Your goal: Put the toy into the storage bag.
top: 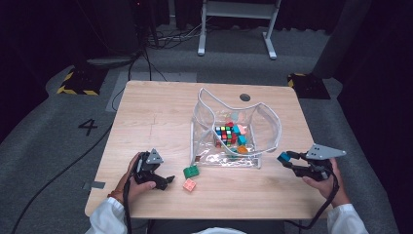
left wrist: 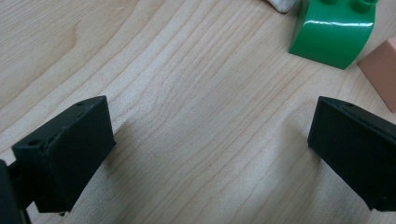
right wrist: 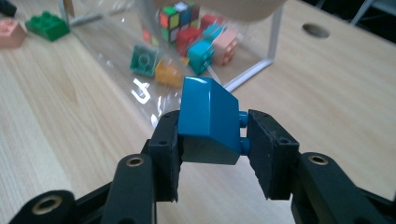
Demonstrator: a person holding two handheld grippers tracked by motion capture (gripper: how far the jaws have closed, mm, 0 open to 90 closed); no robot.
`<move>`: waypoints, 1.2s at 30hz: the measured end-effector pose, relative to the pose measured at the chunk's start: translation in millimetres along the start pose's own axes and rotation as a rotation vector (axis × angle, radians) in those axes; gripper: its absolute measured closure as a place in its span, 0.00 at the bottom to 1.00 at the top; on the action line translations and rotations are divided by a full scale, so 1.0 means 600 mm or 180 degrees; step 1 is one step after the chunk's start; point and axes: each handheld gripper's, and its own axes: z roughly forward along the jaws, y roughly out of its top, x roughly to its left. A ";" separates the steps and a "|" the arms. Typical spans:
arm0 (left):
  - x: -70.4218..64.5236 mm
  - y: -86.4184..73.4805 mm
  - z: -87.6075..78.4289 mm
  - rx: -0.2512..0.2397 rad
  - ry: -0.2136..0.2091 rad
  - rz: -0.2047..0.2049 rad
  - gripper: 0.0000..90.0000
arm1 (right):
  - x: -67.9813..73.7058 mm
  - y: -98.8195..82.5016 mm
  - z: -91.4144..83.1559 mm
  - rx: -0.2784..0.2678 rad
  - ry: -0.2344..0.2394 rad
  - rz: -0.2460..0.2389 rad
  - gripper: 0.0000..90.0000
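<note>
High view: right hand-held gripper [top: 286,159] carries a blue brick [top: 283,157] just beside the clear bag [top: 272,127] on the worktop [top: 156,112]; likely lift over the rim, plenty of room.

Left gripper view: jaws apart, green brick [left wrist: 334,32] ahead.

Right gripper view: jaws clamped on the brick.

A light wooden desk [top: 146,117] with a round cable hole [top: 245,97] near its far edge carries a clear plastic bag [top: 265,127] of toy bricks at centre; just before it lie a green brick [top: 191,171] and a pink brick [top: 190,185].
</note>
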 end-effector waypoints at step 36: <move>0.001 0.001 0.000 0.0007 0.0006 0.0021 0.00 | -0.034 0.225 0.013 -0.0378 0.0043 -0.0354 0.63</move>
